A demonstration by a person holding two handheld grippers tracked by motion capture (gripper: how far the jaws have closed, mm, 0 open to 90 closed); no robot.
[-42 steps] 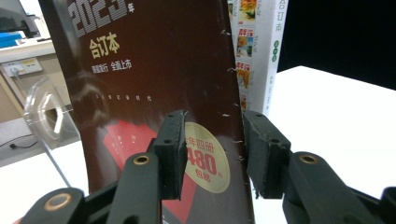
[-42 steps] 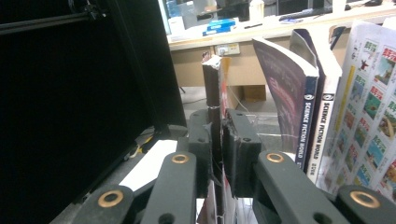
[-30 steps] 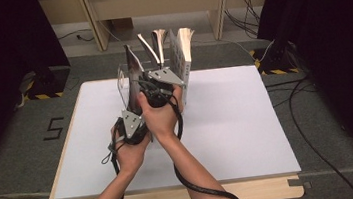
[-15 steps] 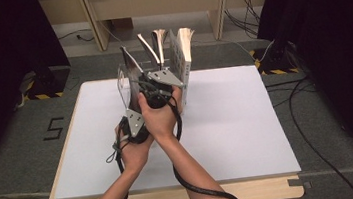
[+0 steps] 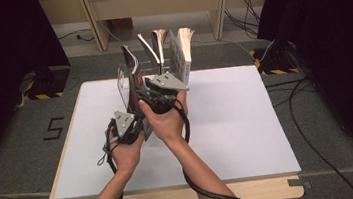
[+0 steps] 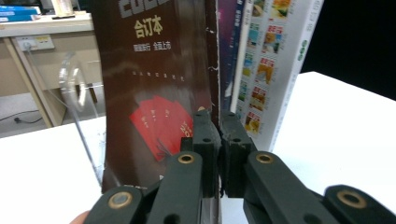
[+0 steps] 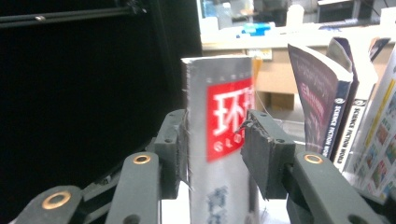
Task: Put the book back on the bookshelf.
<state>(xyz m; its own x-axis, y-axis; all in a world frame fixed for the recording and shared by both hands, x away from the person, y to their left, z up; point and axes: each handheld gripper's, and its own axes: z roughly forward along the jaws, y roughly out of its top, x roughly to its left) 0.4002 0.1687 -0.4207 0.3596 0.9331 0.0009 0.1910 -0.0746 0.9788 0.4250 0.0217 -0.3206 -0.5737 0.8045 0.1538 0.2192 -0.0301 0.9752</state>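
Two grippers: left gripper [image 6: 218, 140] clamps brown book [image 6: 154, 88] edge; right gripper [image 7: 215, 149] just opening, straddles grey book [image 7: 219, 140].

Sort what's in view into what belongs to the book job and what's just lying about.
In the job:
leftmost book
left gripper, jaws shut on that book's lower edge
right gripper, jaws just been opening, the book's spine between them
clear stand
other books standing in it

Lying about:
floor cables
wooden desks behind the table
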